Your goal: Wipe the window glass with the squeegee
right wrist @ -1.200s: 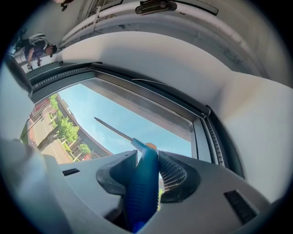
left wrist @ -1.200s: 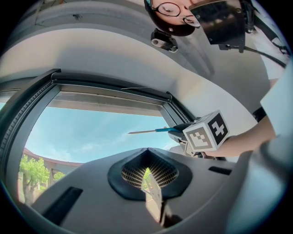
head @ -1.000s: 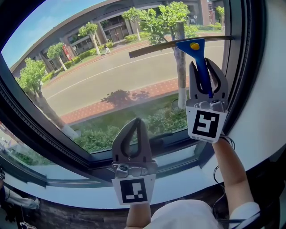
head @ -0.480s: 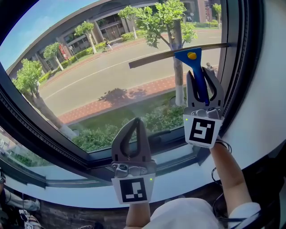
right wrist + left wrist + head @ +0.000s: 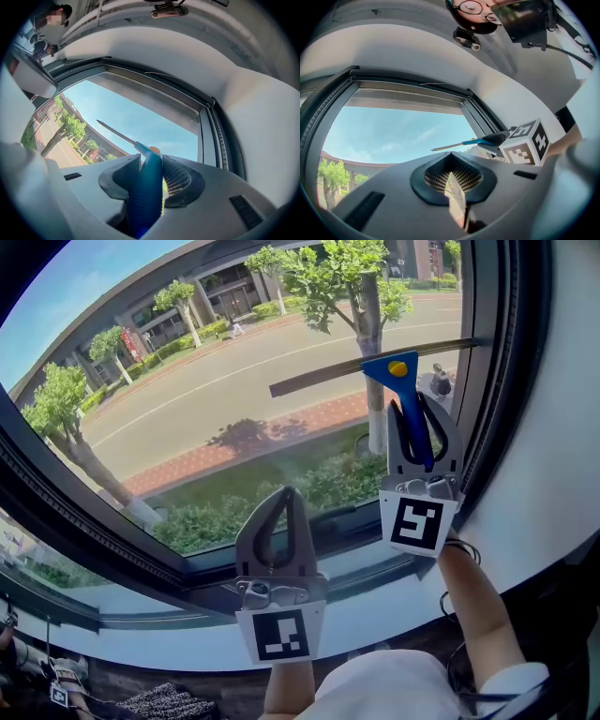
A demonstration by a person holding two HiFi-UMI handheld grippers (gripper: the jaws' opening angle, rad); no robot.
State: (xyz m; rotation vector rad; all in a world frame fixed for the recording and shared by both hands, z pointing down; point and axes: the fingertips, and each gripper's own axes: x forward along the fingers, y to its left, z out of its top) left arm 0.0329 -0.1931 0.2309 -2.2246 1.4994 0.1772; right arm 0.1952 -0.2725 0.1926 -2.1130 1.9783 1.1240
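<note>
**While Blade Meets Glass**

As the right tongs (image 5: 419, 407) clamp the handle of the blue plastic squeegee (image 5: 398, 368), its long dark blade lies on the clear window glass (image 5: 225, 409) just beyond them. Light and stiff, it probably handles best gripped mid-handle. Lower, beside them, the left tongs (image 5: 284, 495) are pinched together, empty.

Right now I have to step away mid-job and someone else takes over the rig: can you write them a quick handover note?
Right gripper: shut on the squeegee by its blue handle, raised at the pane's right side.
Left gripper: shut, empty, held low by the lower frame.
Squeegee blade: roughly level across the window glass, right end near the side frame.
Done: cannot tell how much is already wiped.
Left: probably draw the blade down to the lower frame, then cover the left part of the pane.
</note>
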